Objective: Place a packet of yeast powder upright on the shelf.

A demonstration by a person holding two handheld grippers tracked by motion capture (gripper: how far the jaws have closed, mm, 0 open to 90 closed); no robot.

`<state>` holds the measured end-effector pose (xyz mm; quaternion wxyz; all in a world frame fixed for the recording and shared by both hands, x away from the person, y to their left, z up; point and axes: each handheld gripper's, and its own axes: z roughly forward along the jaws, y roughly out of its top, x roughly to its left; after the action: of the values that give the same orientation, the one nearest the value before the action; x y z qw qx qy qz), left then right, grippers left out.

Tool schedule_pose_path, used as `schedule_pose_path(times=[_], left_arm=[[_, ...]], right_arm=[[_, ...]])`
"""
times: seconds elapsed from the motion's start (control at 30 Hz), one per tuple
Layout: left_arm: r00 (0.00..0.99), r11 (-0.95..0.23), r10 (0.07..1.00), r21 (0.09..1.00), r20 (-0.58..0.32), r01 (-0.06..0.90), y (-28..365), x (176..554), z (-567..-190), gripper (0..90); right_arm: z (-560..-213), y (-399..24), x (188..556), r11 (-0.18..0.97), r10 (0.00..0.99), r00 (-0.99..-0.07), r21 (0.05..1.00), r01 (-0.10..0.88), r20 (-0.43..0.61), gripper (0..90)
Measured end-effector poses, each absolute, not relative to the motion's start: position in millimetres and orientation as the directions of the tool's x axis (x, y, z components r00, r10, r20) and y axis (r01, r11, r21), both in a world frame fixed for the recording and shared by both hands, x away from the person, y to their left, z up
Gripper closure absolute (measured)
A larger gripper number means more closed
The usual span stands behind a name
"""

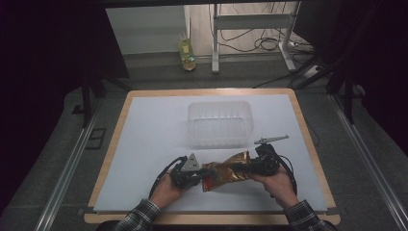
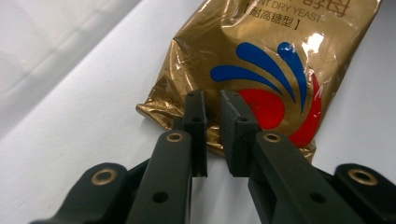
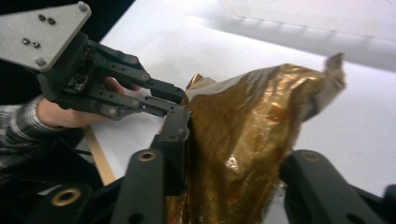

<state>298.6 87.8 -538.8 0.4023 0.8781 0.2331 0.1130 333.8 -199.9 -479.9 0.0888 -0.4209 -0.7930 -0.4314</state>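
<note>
Both claws, left claw (image 1: 199, 174) and right claw (image 1: 250, 166), clamp the gold yeast pouch (image 1: 226, 171) at opposite ends; next move likely calls for pulling it open.

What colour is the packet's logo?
Blue and red swirls on the gold packet; the left gripper view shows it best.

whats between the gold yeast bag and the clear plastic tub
Nothing. In the high view a bare strip of the white table cover separates the gold yeast bag from the clear plastic tub behind it. The grippers hold the bag's two ends, not that side.
</note>
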Motion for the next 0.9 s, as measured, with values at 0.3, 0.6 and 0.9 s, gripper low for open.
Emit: schedule_pose_path(times=[0.3, 0.6, 0.9], left_arm=[[0.853, -0.545, 0.520, 0.784, 0.038, 0.297, 90, 295, -534, 64.6], [0.847, -0.544, 0.528, 0.790, 0.059, 0.284, 89, 295, -536, 47.3], [0.845, -0.527, 0.533, 0.800, 0.049, 0.286, 88, 297, -538, 27.6]], right_arm=[[-465, -204, 331, 0.267, 0.593, -0.635, 0.622, 0.736, 0.496, 68.7], [-452, -211, 331, 0.257, 0.611, -0.635, 0.641, 0.723, 0.472, 69.4], [-439, -217, 333, 0.238, 0.619, -0.636, 0.661, 0.712, 0.461, 69.9]])
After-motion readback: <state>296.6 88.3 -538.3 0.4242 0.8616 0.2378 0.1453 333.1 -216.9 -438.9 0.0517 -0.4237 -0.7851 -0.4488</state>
